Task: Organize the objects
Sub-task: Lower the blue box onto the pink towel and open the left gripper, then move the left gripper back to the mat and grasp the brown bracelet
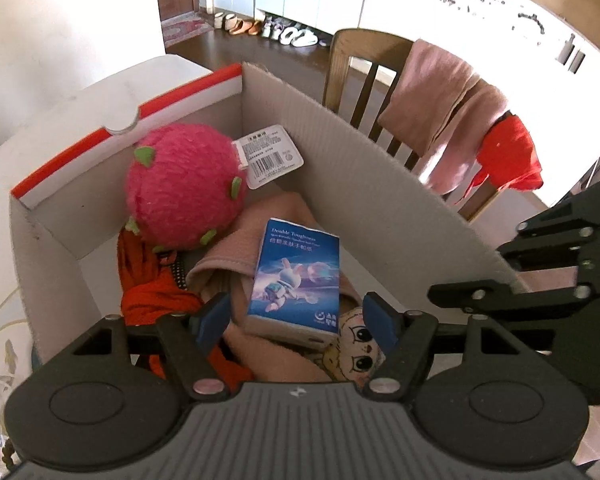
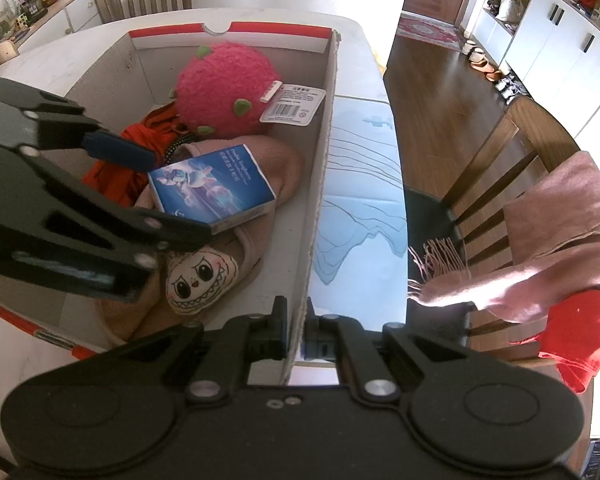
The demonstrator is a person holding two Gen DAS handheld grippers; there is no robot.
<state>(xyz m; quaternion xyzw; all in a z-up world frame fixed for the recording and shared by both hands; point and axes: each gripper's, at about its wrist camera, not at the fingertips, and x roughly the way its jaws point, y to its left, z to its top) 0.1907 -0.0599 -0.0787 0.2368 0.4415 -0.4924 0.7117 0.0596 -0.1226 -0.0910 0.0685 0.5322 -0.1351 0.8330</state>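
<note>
We see an open cardboard box (image 1: 380, 160) with a red-and-white rim, standing on a white table (image 2: 368, 80). Inside it, toward the far end, lies a pink plush fruit (image 1: 184, 184) with green tips and a white barcode tag (image 1: 268, 156) attached. Beside the plush, along the box's left wall, is an orange-red cloth (image 1: 152, 288). A pink cloth (image 1: 268, 216) fills the middle of the box, and a blue tissue pack (image 1: 296, 276) rests flat on top of it. At the near end of the box a small plush face (image 2: 200, 276) with big eyes and a toothy grin pokes out from the pink cloth.

The left gripper (image 1: 296, 320) hovers over the near end of the box, fingers spread wide with nothing between them; the tissue pack lies just ahead of its tips.

The right gripper (image 2: 296, 328) is clenched on the box's right wall, one finger inside and one outside the cardboard edge.

A light blue sheet (image 2: 360, 208) with wavy lines lies on the table just beside the box's right wall. Past the table edge stands a wooden chair (image 1: 364, 76) with a pink scarf (image 1: 440, 112) and a red garment (image 1: 508, 160) draped over its back.
</note>
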